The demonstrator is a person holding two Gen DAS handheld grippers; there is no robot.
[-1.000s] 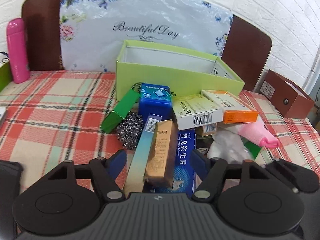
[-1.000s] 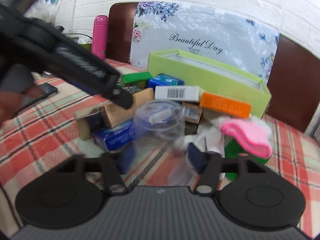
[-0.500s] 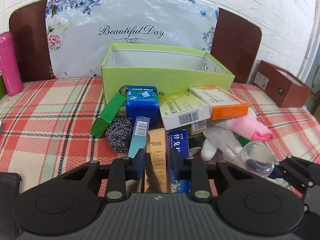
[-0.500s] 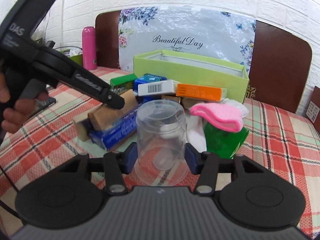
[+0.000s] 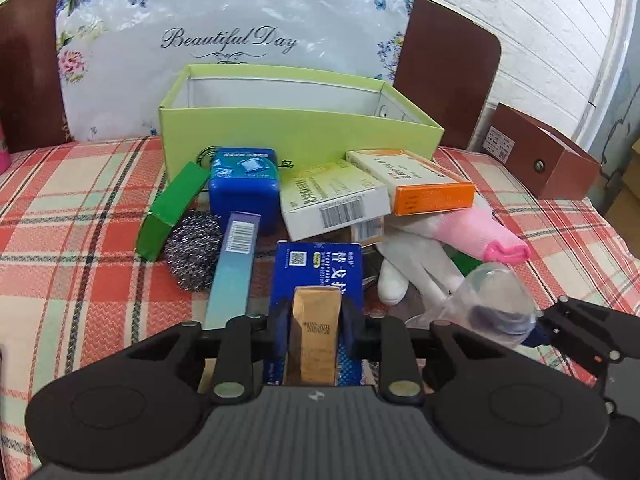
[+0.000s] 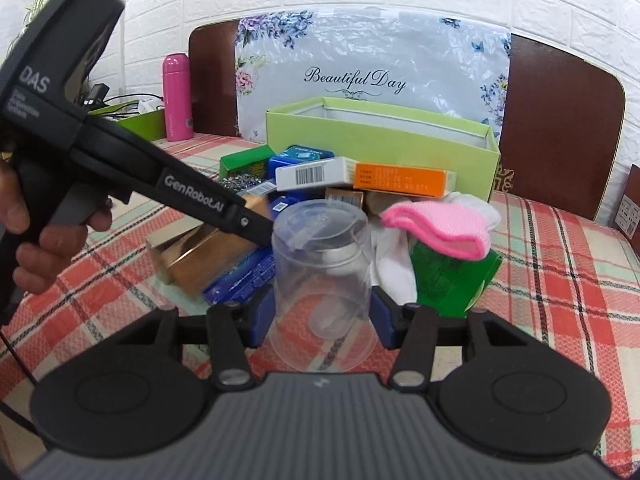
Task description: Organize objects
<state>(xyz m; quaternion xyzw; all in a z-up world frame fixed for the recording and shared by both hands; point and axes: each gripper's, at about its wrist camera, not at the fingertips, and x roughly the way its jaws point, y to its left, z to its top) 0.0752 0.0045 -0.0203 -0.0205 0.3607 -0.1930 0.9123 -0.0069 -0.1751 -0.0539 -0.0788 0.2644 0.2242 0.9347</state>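
White brick wall at the back, a floral "Beautiful Day" panel (image 5: 232, 40) leaning against it, and a plaid cloth over the bench (image 5: 60, 208). Our landmark is the lime-green box (image 5: 296, 136), open-topped, standing just in front of that panel.

Left tool (image 5: 316, 320) is clamped on the gold box (image 5: 314, 336), both fingers pressed to its long sides, the box pointing straight toward the lime-green box. Beneath it lies the dark blue carton (image 5: 320, 268), on the near side of the lime-green box.

Over on the right, the right tool (image 6: 320, 314) is closed on the clear plastic cup (image 6: 322, 276), squeezing it near the rim, the cup's base aimed at the lime-green box and held above the cloth.

Right up against the lime-green box's front wall sits the blue tin (image 5: 244, 184), with a green carton (image 5: 172, 208) to its left and a steel scourer (image 5: 192, 248) just nearer. A white carton with a barcode (image 5: 332, 204) and an orange-ended carton (image 5: 420, 184) lean on each other at the front right of the lime-green box, and a pink-cuffed white glove (image 5: 472, 236) sprawls nearer than those. Pink flask (image 6: 176, 96) stands well off to the lime-green box's left.
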